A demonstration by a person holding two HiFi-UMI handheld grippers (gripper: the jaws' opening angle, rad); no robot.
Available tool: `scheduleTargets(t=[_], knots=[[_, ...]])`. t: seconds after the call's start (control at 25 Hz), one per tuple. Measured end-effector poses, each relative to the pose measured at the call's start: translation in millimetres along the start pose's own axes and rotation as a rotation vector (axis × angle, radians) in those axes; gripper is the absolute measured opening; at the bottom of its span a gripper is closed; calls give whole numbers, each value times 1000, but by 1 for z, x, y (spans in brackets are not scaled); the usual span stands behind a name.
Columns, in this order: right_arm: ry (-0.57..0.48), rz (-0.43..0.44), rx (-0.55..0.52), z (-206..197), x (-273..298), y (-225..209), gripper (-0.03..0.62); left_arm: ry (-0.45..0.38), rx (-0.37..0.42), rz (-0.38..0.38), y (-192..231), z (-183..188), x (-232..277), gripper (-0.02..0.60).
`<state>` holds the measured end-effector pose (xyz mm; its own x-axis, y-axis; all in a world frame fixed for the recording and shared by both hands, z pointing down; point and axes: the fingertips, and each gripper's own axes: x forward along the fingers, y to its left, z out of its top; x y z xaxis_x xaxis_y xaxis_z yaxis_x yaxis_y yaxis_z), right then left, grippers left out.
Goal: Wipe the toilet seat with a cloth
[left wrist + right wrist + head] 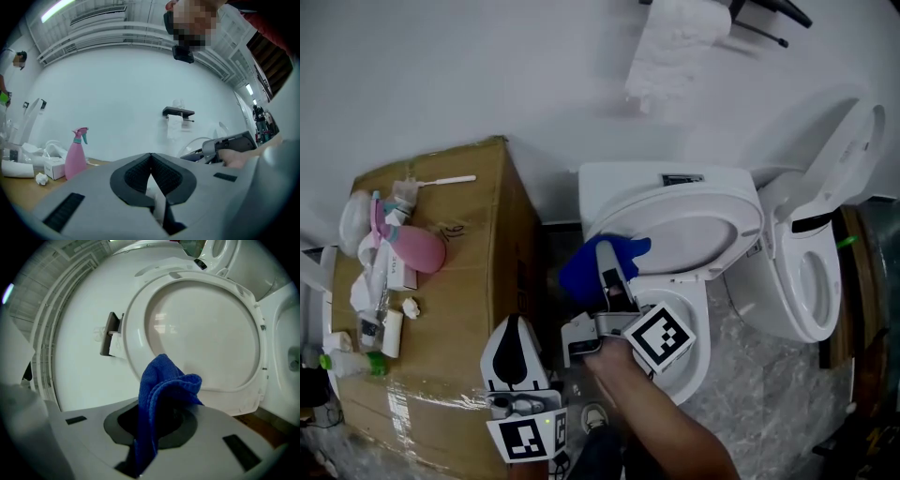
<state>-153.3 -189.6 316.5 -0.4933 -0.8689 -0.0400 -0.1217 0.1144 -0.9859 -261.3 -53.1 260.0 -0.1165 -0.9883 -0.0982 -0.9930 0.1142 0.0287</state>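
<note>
A white toilet (609, 183) stands in the middle of the head view with its seat and lid (712, 211) tipped up over the bowl (689, 370). My right gripper (606, 253) is shut on a blue cloth (586, 267), held just in front of the raised seat's lower left edge. In the right gripper view the cloth (161, 385) bunches up out of the shut gripper (157, 425), and the seat's pale underside (201, 333) fills the view behind it. My left gripper (514, 326) hovers to the left of the toilet. Its jaws (151, 164) meet with nothing between them.
A large cardboard box (478, 281) at the left carries a pink spray bottle (417, 251), tissues and small items. A second toilet (806, 281) with its lid up stands at the right. A toilet-paper roll (675, 37) hangs on the wall above.
</note>
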Motion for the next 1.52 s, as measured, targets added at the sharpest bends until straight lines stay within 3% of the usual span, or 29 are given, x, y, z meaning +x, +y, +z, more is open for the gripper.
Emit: scheduleTargets(t=[0.12, 0.32, 0.68, 0.76, 1.16, 1.28, 1.52], knots=[[21, 53, -126, 9, 5, 25, 61, -3, -3, -4, -4, 3, 2, 15], [99, 109, -431, 17, 13, 53, 61, 3, -17, -7, -16, 3, 4, 15], [178, 48, -1177, 32, 6, 63, 61, 0, -4, -45, -44, 9, 14, 15], [178, 32, -1275, 37, 5, 66, 61, 4, -3, -51, -50, 10, 16, 15], [105, 16, -1331, 99, -10, 75, 61, 9, -5, -100, -96, 10, 28, 15], [71, -34, -1315, 130, -17, 67, 61, 6, -9, -121, -115, 9, 32, 15], [33, -84, -1381, 182, -32, 53, 61, 8, -7, -159, -149, 2, 38, 15]])
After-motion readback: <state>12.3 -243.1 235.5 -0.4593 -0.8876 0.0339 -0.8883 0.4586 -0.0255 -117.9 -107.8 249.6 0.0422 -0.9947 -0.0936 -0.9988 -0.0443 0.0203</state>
